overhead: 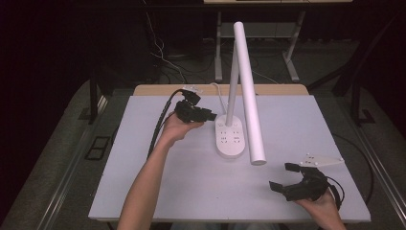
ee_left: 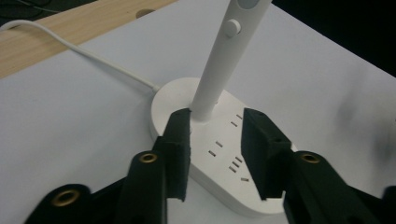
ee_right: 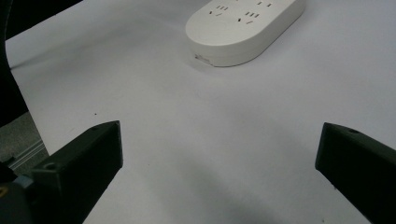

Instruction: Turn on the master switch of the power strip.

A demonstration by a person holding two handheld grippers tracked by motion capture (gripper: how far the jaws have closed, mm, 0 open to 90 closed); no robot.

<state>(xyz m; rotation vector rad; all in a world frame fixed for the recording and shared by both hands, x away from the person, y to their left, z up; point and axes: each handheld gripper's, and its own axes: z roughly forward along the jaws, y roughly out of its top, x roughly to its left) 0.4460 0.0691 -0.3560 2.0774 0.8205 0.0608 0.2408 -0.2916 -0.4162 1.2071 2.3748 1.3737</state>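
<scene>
white desk lamp point(overhead: 229, 139) is stood mid-table on its socketed base. left gripper point(overhead: 209, 116) is held beside the base, jaws parted around the stem foot, likely for steadying. right gripper point(overhead: 282, 178) is kept well apart, jaws wide, empty.

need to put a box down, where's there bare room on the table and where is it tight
Bare room: the near-left of the table, between the forearm and the left edge, and the middle strip between the lamp base and the right gripper. The far right, beyond the lamp head, is open too. Crowded: around the base, where the left gripper hovers, jaws open.
</scene>
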